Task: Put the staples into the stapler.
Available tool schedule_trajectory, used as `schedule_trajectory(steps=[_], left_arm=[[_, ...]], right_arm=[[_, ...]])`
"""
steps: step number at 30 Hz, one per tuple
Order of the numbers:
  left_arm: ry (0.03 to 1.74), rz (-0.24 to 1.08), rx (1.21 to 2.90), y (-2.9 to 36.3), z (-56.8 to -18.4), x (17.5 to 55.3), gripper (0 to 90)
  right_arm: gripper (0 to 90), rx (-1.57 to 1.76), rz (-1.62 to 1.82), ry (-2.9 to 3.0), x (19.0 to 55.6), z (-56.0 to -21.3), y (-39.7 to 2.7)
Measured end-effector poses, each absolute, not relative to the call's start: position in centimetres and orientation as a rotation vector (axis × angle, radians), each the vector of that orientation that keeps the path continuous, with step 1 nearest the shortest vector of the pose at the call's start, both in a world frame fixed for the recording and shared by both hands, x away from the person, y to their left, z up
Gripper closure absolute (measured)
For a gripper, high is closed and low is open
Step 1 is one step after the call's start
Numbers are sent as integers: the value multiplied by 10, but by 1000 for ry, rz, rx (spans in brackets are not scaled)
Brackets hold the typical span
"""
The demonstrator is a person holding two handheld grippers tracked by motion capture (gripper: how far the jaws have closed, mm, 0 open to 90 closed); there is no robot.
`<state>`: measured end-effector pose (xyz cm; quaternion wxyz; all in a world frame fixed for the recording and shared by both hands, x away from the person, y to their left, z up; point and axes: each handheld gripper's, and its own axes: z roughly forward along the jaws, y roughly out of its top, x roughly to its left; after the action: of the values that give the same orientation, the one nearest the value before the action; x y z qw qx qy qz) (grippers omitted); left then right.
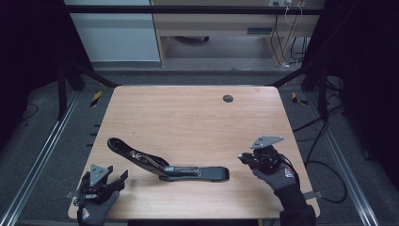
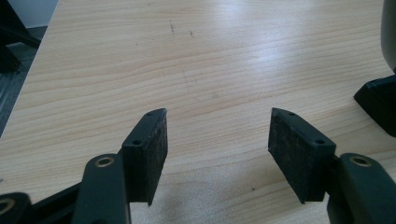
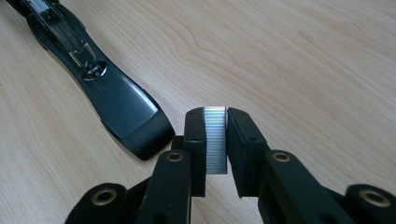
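Clearly the right gripper (image 3: 215, 135) pinches a staple strip (image 3: 215, 140); it could crumble. Left gripper (image 2: 217, 140) gapes empty, and the opened stapler (image 1: 174, 169) probably could slide unsteadied.

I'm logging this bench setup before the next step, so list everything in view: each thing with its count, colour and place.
stapler: one, black, opened out flat, near middle of the table, between the two grippers
strip of staples: one, silver, clamped between the fingers of the right gripper
table: one, light wood, centre of the high view
cable hole: one, dark, round, far right part of the tabletop
left gripper: one, black with a grey plate, near left corner, open, nothing between its fingers
right gripper: one, black with a grey plate, near right side of the table
gloved hands: two, dark gloves, one on each gripper
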<state>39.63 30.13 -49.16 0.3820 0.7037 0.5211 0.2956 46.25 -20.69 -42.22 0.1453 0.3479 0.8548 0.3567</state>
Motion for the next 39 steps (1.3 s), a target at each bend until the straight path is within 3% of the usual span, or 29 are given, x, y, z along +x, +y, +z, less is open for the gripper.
schedule_trajectory(steps=[39], left_arm=[[1329, 750, 1800, 301, -493, 397, 371]], right_arm=[[783, 637, 1141, 2629, 489, -385, -136]])
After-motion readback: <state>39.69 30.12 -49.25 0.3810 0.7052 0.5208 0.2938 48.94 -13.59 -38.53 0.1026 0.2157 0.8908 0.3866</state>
